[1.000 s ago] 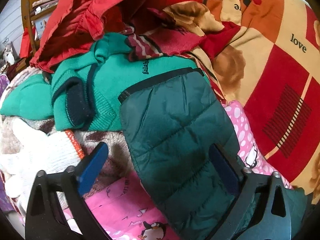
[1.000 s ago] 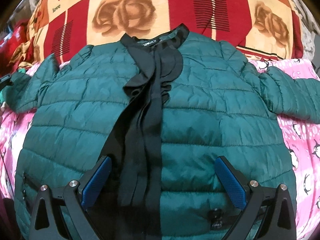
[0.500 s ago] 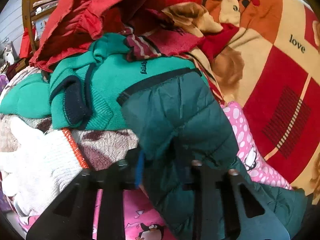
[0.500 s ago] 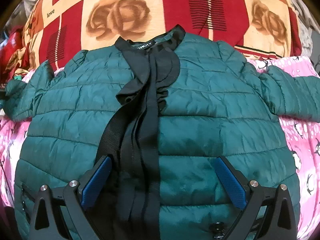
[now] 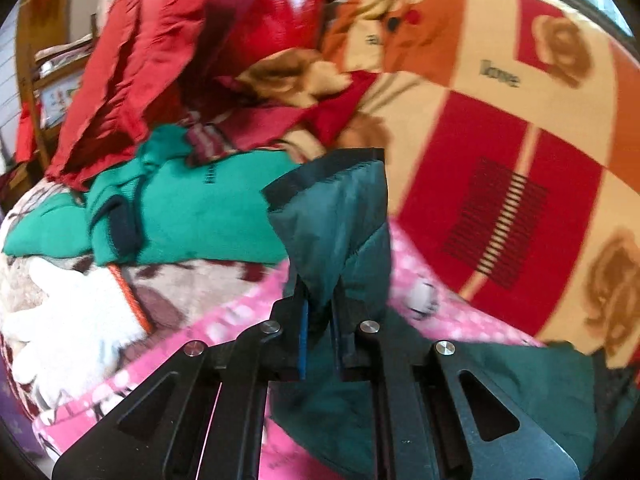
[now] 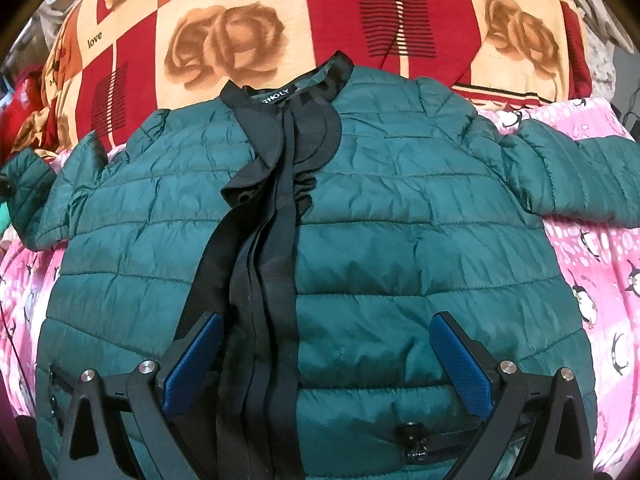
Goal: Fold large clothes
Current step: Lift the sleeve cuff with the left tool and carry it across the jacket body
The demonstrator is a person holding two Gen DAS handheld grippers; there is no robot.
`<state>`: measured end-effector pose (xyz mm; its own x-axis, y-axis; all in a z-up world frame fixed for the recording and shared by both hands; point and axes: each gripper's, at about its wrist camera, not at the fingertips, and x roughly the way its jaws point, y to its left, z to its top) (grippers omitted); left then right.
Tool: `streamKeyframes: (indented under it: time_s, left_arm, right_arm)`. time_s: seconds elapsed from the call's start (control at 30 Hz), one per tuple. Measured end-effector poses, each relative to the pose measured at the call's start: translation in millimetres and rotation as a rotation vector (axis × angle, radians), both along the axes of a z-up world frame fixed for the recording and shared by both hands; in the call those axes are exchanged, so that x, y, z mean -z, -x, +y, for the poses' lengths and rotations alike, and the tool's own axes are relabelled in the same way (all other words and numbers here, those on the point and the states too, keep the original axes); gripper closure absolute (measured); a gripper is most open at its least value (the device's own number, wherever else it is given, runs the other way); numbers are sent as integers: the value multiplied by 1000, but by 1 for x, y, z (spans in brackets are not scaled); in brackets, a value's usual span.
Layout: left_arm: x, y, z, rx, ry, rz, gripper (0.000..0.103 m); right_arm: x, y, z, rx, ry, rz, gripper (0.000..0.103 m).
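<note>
Quilted puffer jacket (image 6: 400,216), dark green, shiny w/ stitched bands, black ribbon trim (image 6: 264,240) down front; lies flat, front up, on pink penguin-print sheet (image 6: 600,280). Rose-pattern blanket (image 6: 240,32) behind collar. Left gripper (image 5: 319,320) pinched tight on sleeve (image 5: 340,220) nr black cuff, fabric bunched betw pads. Right gripper (image 6: 324,360) spread wide, holding nothing, over lower front. Heaped clothes (image 5: 180,208) beside sleeve.

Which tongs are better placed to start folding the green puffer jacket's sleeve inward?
Left. The left tongs are shut on the sleeve, lifting its cuff. The right tongs hang open over the jacket body, gripping nothing.
</note>
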<state>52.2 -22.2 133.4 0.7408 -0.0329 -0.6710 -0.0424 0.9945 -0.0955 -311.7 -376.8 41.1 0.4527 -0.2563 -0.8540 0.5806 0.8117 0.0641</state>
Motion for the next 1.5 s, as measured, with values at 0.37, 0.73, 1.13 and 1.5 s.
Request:
streamKeyframes:
  time_s: [0.37, 0.73, 1.13, 1.5]
  left_arm:
    - [-26, 76, -77, 290, 60, -22, 95]
    - [-33, 126, -128, 498, 80, -13, 95]
    - [-25, 162, -170, 622, 59, 14, 95]
    - [-20, 180, -204, 709, 29, 31, 95]
  right_arm:
    - [-7, 14, -3, 23, -17, -30, 0]
    - [-12, 36, -12, 67, -21, -40, 0]
    - [-10, 41, -16, 73, -14, -28, 0]
    - [-8, 49, -27, 95, -28, -44, 0]
